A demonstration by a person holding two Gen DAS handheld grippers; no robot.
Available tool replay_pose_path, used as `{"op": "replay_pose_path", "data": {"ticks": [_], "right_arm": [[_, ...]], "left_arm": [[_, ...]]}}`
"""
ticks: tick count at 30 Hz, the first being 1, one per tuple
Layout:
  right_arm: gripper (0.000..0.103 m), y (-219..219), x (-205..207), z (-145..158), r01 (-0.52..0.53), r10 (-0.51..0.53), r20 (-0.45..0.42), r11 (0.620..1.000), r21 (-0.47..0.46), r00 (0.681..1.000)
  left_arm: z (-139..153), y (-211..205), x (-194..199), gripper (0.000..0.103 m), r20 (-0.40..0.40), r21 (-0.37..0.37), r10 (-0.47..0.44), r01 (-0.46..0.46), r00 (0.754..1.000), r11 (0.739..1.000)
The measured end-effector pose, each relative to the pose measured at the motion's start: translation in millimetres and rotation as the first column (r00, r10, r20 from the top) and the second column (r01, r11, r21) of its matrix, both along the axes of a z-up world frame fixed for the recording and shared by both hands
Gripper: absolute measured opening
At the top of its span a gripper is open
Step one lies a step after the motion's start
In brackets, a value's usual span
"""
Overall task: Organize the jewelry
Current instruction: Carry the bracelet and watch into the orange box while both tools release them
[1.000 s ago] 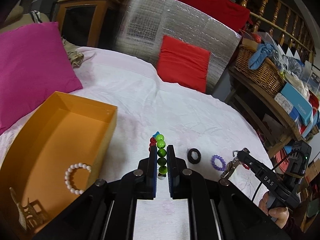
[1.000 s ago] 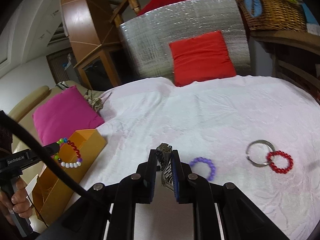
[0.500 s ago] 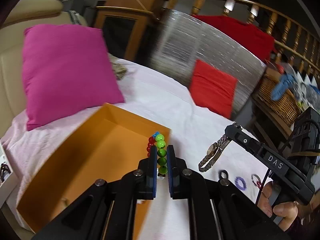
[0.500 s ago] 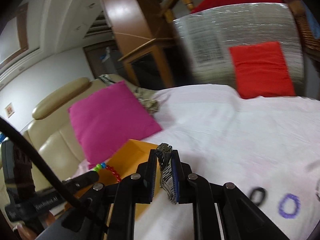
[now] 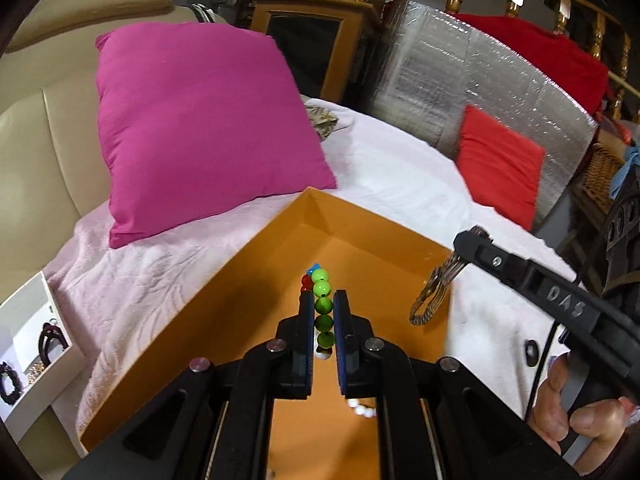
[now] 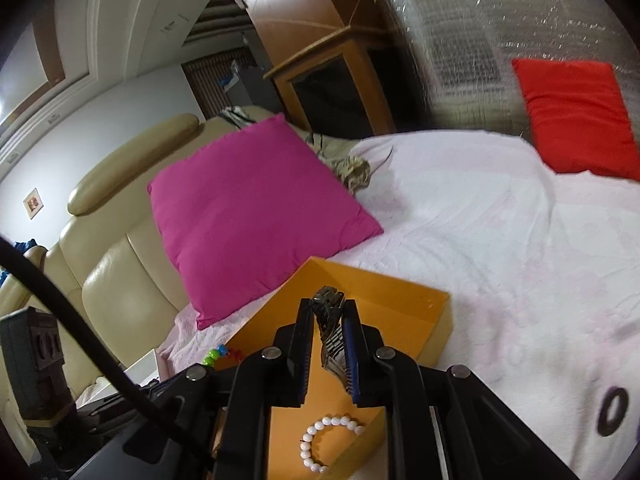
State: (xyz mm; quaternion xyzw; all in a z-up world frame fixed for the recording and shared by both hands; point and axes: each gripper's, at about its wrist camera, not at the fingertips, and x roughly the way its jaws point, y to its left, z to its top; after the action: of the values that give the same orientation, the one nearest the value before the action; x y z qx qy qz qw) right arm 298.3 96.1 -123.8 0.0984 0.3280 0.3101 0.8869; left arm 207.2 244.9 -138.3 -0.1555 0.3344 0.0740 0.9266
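Note:
My left gripper (image 5: 323,304) is shut on a multicoloured bead bracelet (image 5: 322,289) with green, red and blue beads, held above the open orange box (image 5: 248,300). My right gripper (image 6: 328,312) is shut on a metal wristwatch (image 6: 331,332) and holds it over the same orange box (image 6: 416,304). From the left wrist view the watch (image 5: 434,294) hangs over the box's right rim. A white pearl bracelet (image 6: 326,442) lies inside the box. The bead bracelet also shows at the box's left edge (image 6: 218,354).
A magenta pillow (image 5: 200,128) lies behind the box on the white bedspread (image 6: 500,232). A black ring (image 6: 612,410) lies on the bedspread to the right. A red cushion (image 5: 500,164) leans on a silver panel. A white tray (image 5: 36,352) with dark bracelets sits at the left.
Both grippers have swung left from the loose jewelry on the bedspread to above the orange box, carrying the bead bracelet and the watch. Both stay shut.

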Motion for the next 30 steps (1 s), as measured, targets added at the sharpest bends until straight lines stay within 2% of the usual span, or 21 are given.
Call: {"op": "replay_pose_path", "data": {"ticks": [8, 30], "right_arm": [[0.016, 14.7, 16.3, -29.4, 0.01, -0.013, -0.05, 0.998, -0.061, 0.999], [0.018, 3.2, 34.3, -45.6, 0.07, -0.079, -0.105, 0.994, -0.084, 0.991]], "left_arm": [[-10.8, -2.5, 13.0, 0.009, -0.047, 0.065, 0.031, -0.027, 0.998, 0.997], [-31.7, -7.8, 28.9, 0.009, -0.175, 0.113, 0.046, -0.026, 0.984, 0.993]]}}
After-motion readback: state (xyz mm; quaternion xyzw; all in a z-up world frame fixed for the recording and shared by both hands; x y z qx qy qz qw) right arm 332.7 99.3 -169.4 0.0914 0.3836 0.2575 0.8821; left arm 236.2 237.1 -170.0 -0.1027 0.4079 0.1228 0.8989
